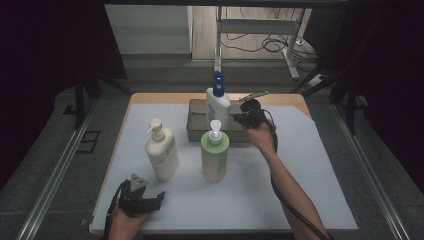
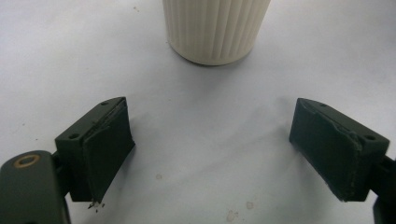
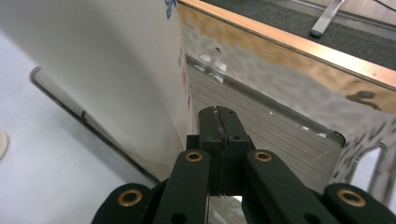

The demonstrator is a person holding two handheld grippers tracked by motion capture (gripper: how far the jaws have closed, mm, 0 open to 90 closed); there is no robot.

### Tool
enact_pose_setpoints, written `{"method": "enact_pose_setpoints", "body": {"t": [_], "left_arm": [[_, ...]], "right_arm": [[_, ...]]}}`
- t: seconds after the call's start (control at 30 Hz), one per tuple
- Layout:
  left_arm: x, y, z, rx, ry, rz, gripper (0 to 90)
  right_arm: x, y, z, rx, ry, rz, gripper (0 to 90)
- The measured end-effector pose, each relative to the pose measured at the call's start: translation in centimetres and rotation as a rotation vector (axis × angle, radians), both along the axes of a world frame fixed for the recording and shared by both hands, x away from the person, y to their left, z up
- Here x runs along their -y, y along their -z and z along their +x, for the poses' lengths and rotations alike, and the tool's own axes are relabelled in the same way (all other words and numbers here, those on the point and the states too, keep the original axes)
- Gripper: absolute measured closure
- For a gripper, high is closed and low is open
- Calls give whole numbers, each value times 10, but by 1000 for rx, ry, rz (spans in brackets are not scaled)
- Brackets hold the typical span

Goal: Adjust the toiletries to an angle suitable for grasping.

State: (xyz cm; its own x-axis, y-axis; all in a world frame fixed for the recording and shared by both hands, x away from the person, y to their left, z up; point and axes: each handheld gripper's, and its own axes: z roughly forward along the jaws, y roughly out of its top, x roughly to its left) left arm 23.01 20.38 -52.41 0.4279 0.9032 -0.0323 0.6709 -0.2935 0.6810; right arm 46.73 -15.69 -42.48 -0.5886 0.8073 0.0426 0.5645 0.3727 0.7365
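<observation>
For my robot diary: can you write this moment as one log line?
left gripper: open, before ribbed cream bottle | right gripper: shut, empty, beside white blue-capped bottle in metal tray

High view overhead, facing forward; gripper views close, low over table.

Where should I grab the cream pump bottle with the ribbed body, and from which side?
Take the cream ribbed pump bottle around its mid-body, coming level from the near left, where the open left hand-held gripper already faces it. The bottle stands upright, its sides run straight and broad there, and the narrow pump head on top gives poor purchase.
</observation>
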Motion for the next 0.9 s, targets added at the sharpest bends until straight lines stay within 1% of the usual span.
{"method": "enact_pose_setpoints", "body": {"t": [0.1,0.23,0.3,0.47,0.53,0.63,0.77,0.8,0.9], "left_arm": [[0,0,0,0,0,0,125],[0,0,0,0,0,0,125],[0,0,0,0,0,0,125],[0,0,0,0,0,0,125],[0,0,0,0,0,0,125],[0,0,0,0,0,0,125],[0,0,0,-1,0,0,125],[0,0,0,-1,0,0,125],[0,0,0,-1,0,0,125]], "right_arm": [[-4,5,5,-12,4,-6,896],[-8,10,10,-16,19,1,896],[-10,13,12,-21,20,-4,896],[-14,19,17,-45,17,-1,896],[-16,21,17,-50,14,5,896],[-19,23,18,-50,19,-8,897],[-19,24,18,-60,23,-7,896],[-19,25,18,-58,14,-18,897],[-20,26,18,-66,10,-14,897]]}}
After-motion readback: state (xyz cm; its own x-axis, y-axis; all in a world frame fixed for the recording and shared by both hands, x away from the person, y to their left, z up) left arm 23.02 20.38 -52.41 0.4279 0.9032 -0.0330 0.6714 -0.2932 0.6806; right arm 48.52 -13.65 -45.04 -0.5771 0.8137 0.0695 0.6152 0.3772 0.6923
